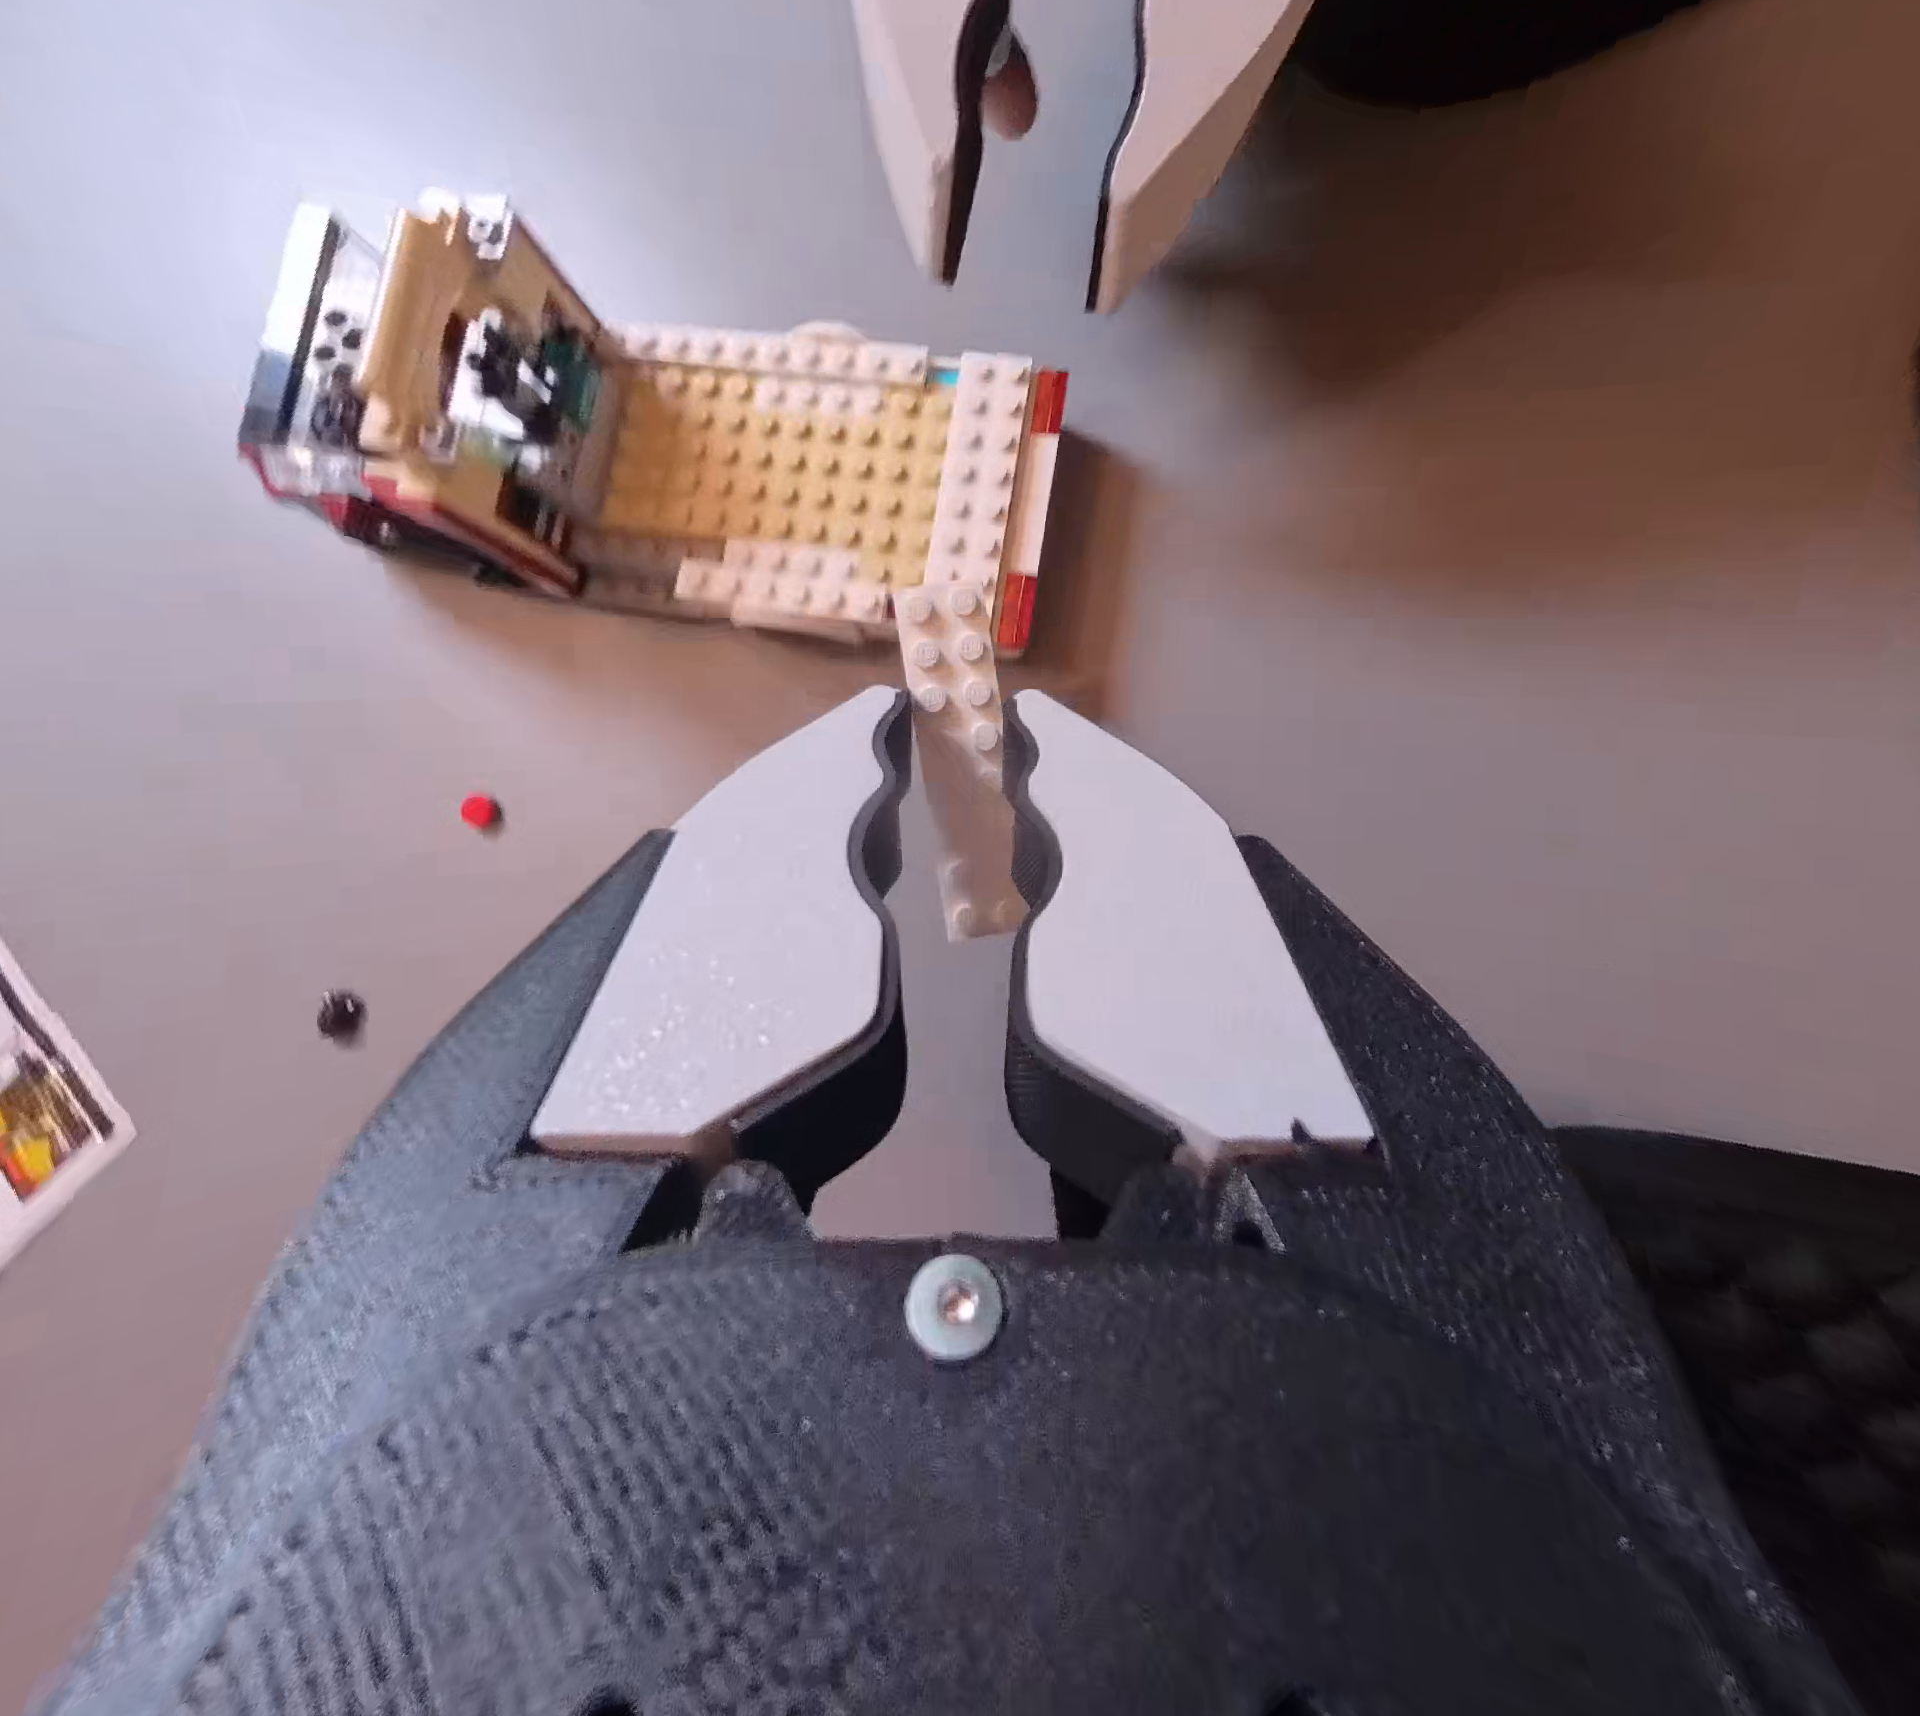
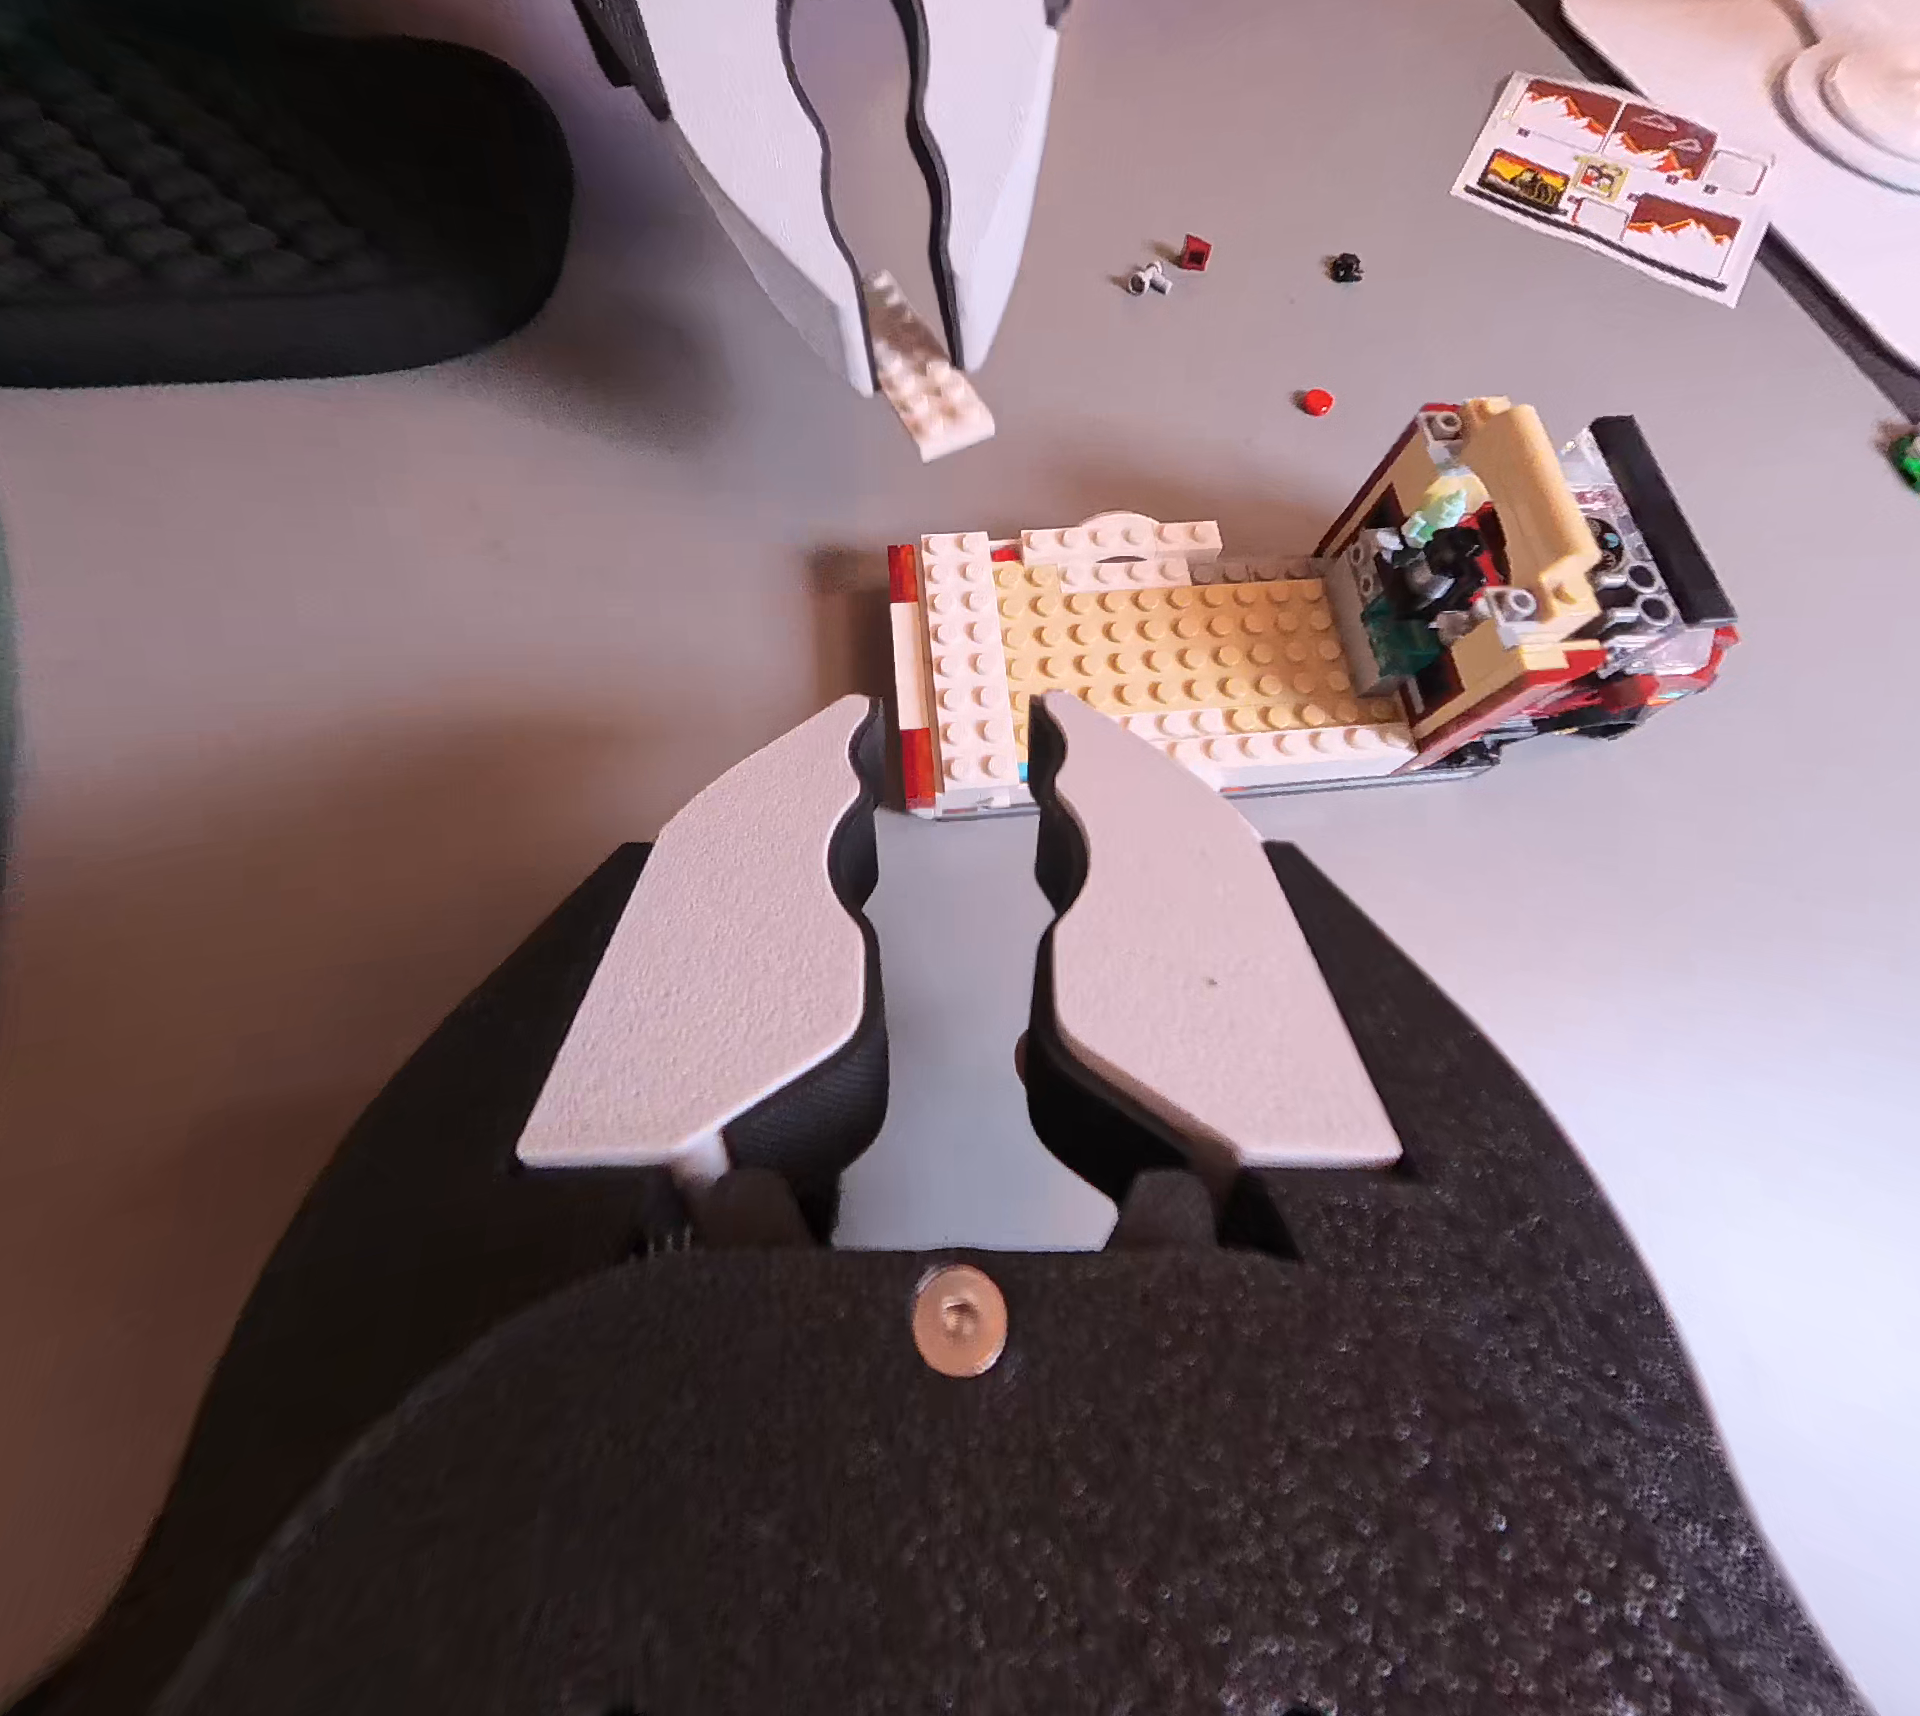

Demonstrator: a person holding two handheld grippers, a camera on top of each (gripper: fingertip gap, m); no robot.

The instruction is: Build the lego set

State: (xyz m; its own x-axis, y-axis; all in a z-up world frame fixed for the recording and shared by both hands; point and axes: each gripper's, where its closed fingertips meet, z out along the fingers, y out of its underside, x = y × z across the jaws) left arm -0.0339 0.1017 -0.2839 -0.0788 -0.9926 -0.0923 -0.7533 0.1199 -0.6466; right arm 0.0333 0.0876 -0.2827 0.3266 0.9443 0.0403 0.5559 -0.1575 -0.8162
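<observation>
The left gripper (image 1: 961, 705) has its two grey fingers closed on a long white plate (image 1: 961, 731), which sticks out past the tips and angles downward. The right gripper (image 2: 956, 710) faces it tip to tip, its jaws parted with nothing between them. Seen from the left wrist view, the right gripper (image 1: 1018, 290) points down toward the plate's far end, well apart from it, and a fingertip of the person's hand (image 1: 1013, 92) shows behind its fingers.
</observation>
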